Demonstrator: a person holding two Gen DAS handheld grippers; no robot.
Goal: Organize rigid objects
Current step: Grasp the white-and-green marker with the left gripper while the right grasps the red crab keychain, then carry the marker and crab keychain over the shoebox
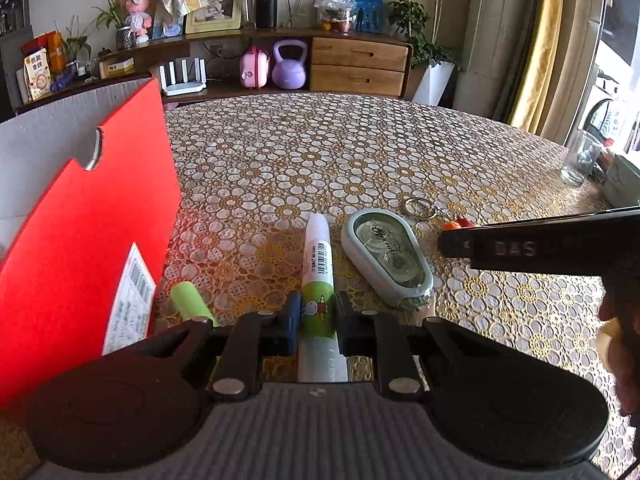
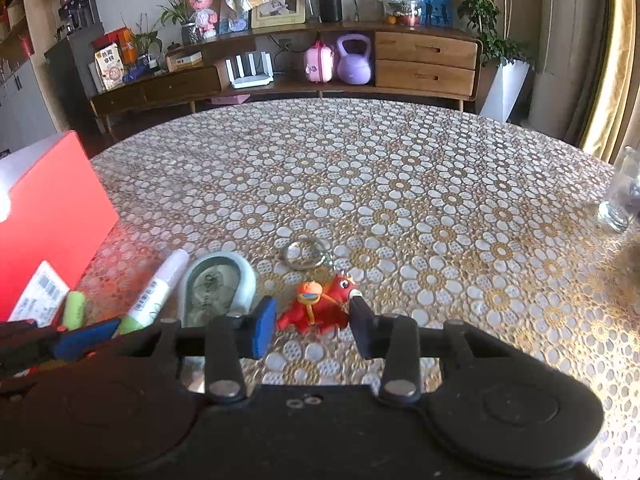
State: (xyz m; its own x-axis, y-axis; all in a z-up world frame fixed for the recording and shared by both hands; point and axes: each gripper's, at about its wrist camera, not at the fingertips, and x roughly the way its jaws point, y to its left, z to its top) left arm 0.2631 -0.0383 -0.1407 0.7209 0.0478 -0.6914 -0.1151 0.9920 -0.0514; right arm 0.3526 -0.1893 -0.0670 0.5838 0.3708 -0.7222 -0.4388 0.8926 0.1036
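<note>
**A:** What do I see through the left camera?

**B:** My left gripper (image 1: 316, 322) sits at the bottom middle of the frame. Its two blue pads are squeezed on a white and green glue pen (image 1: 318, 280). The pen lies on the table (image 1: 360, 148) and points up the frame, with its white cap at the far end.

**A:** What is next to the pen?

**B:** Just to its right is a pale blue oval tape case (image 1: 386, 256), lying flat and tilted. A small green tube (image 1: 190, 300) lies to the pen's left, near the red box (image 1: 92, 216). The red box fills the left side of the frame. It has a white label low on its side.

**A:** And the right camera?

**B:** My right gripper (image 2: 314, 322) is at the bottom middle there. A little red and orange toy keychain (image 2: 320, 306) sits between its pads. The right pad touches the toy's head. The left pad is right beside the toy, but I cannot tell if it presses on it. So I cannot say for sure that the toy is grasped.

**A:** Is the key ring there too?

**B:** Yes. The metal ring (image 2: 306, 254) lies on the table just above the toy in the frame.

**A:** Anything else on the table?

**B:** A clear glass (image 1: 580, 158) stands at the far right edge. In the right camera the pen, the tape case and the green tube show at the lower left.
</note>
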